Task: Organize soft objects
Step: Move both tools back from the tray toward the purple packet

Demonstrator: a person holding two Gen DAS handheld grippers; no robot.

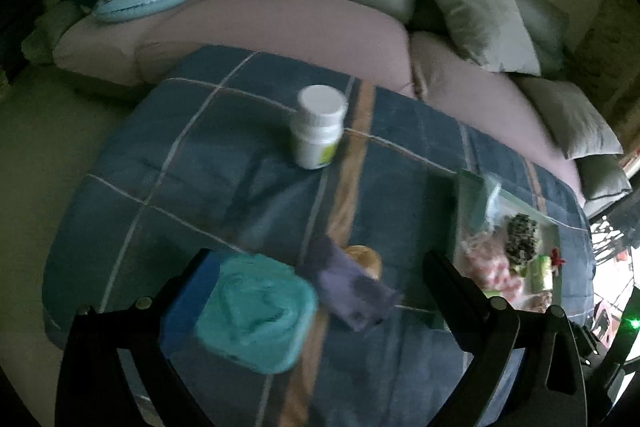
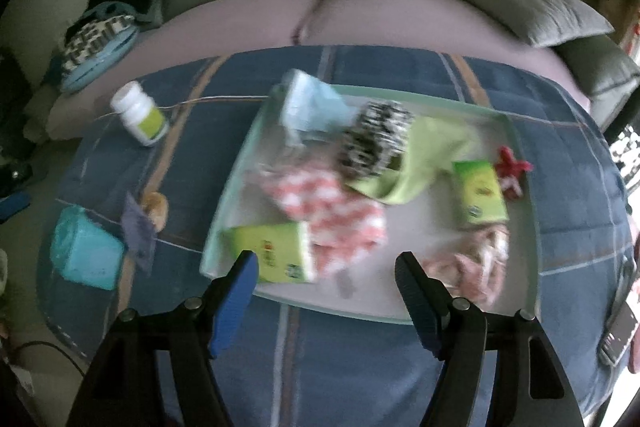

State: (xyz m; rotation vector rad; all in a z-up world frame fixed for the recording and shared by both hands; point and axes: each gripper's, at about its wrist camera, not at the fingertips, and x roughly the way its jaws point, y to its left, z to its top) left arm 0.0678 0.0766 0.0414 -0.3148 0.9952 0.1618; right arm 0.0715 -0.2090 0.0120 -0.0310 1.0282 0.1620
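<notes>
Teal pack (image 1: 256, 313) lies flat, long axis toward white bottle (image 1: 320, 131).

No text, brand or number can be read anywhere; both views are too blurred. The white bottle (image 1: 319, 132), ahead of the left hand-held gripper (image 1: 320, 291), carries a green label patch with no legible print. The two green packs, one (image 2: 276, 251) just ahead of the right hand-held gripper (image 2: 326, 275) and one (image 2: 480, 195) further ahead to its right, show small coloured marks that cannot be made out as letters or a logo.
</notes>
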